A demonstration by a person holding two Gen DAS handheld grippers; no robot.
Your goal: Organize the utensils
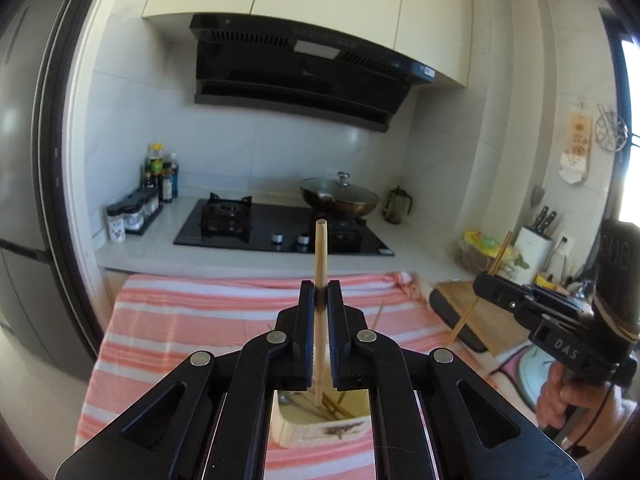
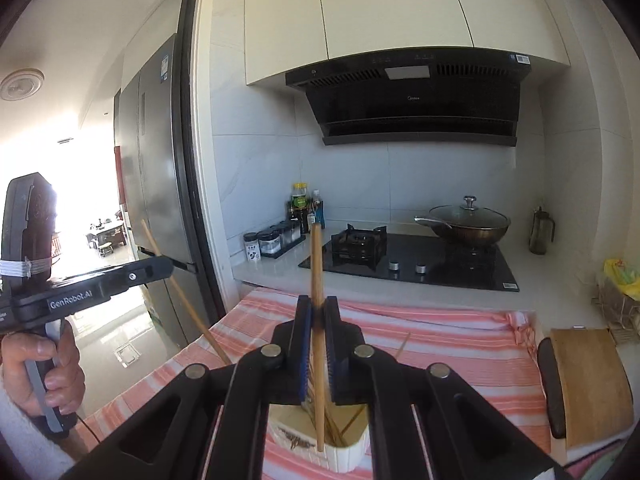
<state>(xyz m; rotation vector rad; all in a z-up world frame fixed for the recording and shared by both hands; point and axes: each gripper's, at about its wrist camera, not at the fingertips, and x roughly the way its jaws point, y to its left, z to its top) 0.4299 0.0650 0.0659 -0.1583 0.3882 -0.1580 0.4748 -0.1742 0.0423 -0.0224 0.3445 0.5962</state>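
Each gripper is clenched on a single wooden chopstick, one per hand. The left gripper [image 1: 321, 294] pinches its pale chopstick [image 1: 321, 248] partway along the shaft, so the stick stands nearly upright with its blunt end toward twelve o'clock and its lower end hanging just over the open mouth of the white utensil holder [image 1: 320, 428]. The right gripper [image 2: 317, 307] holds a darker chopstick [image 2: 317, 264] the same way, its tip down inside or just above the same holder [image 2: 344, 454]; which of the two cannot be told. A mid-shaft grip with the stick vertical looks chosen so that each one can be dropped straight in among the thin sticks already leaning inside the holder. The holder stands on a pink-and-white striped cloth [image 1: 180, 320] spread over the desk, at six o'clock in both wrist views. In the left view the right gripper sits at about four o'clock with its chopstick slanting down, and a hand [image 1: 560, 396] wraps the handle. In the right view the left gripper shows at nine o'clock, likewise gripped by a hand [image 2: 44, 372]. Beyond the cloth, toward twelve o'clock, lie a black gas hob [image 1: 280, 228], a lidded wok [image 1: 340, 196] and a row of spice jars [image 1: 128, 216]; a wooden cutting board [image 2: 592, 380] lies at four o'clock. Nothing stands between the sticks and the holder, though the sticks already inside could deflect a descending tip, and the two grippers are close enough to crowd each other over the one narrow opening.
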